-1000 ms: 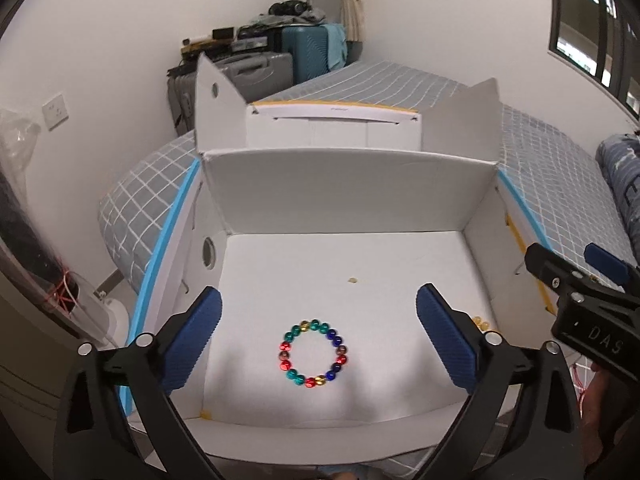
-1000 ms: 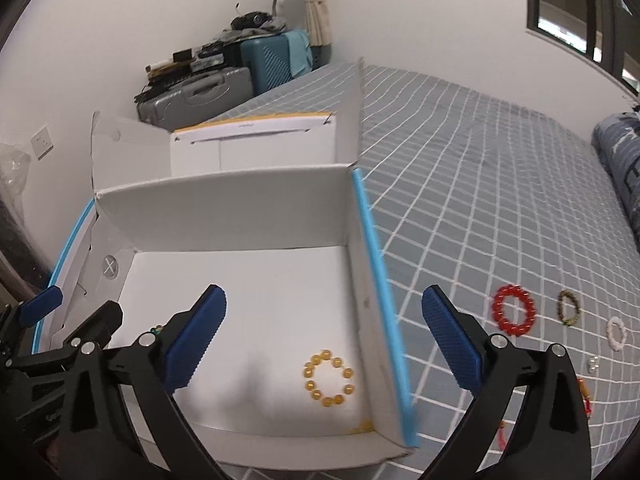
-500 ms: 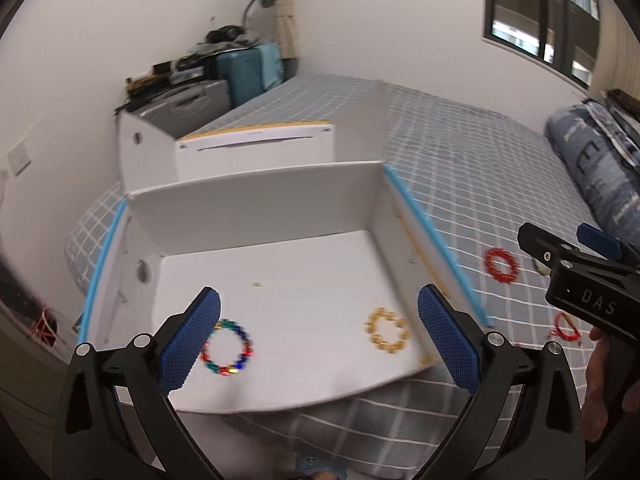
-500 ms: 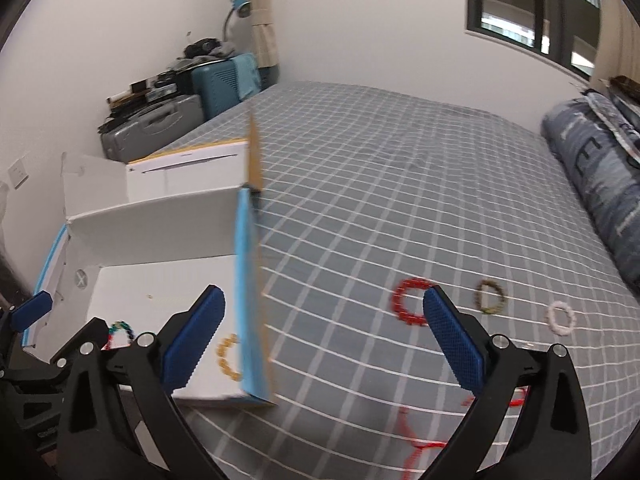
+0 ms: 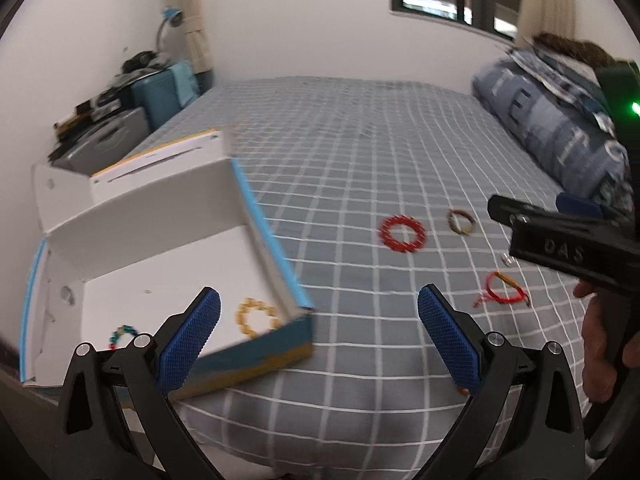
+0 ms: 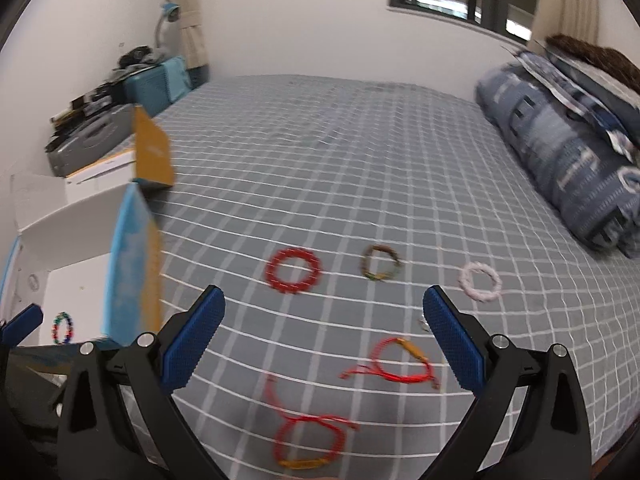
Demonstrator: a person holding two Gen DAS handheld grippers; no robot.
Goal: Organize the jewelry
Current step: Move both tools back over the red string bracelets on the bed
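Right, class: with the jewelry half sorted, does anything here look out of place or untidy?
Two bracelets lie in the white box; the rest remain scattered loose on the bed: red bead bracelet, dark bracelet, white bracelet and two red cord bracelets with trailing ends.

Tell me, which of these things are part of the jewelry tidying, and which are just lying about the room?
Part of the job:
white box
yellow bead bracelet
multicolored bead bracelet
red bead bracelet
brown-green bracelet
white bracelet
two red cord bracelets

Just lying about:
suitcases
blue desk lamp
folded quilt
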